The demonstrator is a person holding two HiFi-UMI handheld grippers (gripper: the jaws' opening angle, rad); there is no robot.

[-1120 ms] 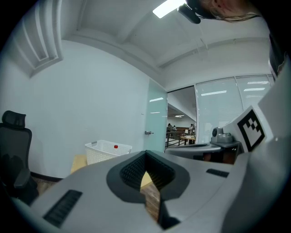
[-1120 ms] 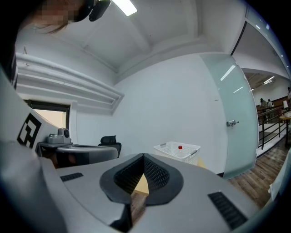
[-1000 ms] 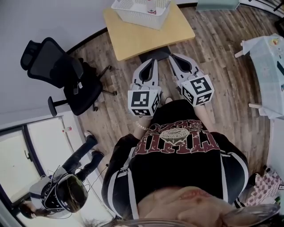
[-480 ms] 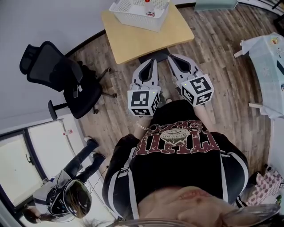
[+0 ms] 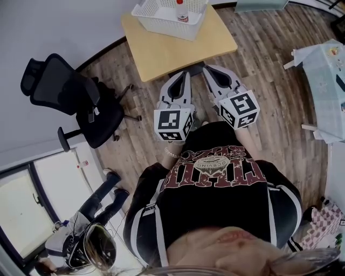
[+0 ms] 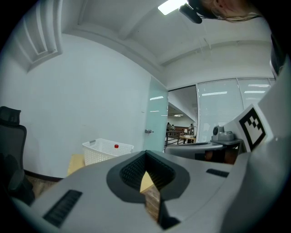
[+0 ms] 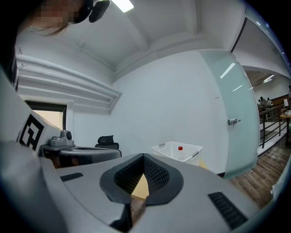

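Pale wooden table [image 5: 178,46] stands just ahead of both grippers on the plank floor [image 5: 269,70]; a white plastic mesh basket [image 5: 161,19] sits at its far edge, against the wall, with a small red-capped bottle [image 5: 182,9] upright inside.

Left gripper [image 5: 185,74] and right gripper [image 5: 207,70] are held side by side, level, tips pointing at the table's near edge; each has its jaws closed tip to tip with nothing clamped, as its own view confirms; only table top and floor show through the gap behind the pads.

Surroundings: black office chair [image 5: 70,94] to the left, well apart from the table; white bench [image 5: 326,70] at the right; a second person [image 5: 86,237] at lower left, behind the wearer.

Change from the earlier frames: the chair has slid further towards the left edge in the left gripper view and the head view; the basket sits slightly higher in frame; the second person has shifted lower; both grippers remain closed and empty.

Count: two grippers, one table, one basket, one bottle, one chair.
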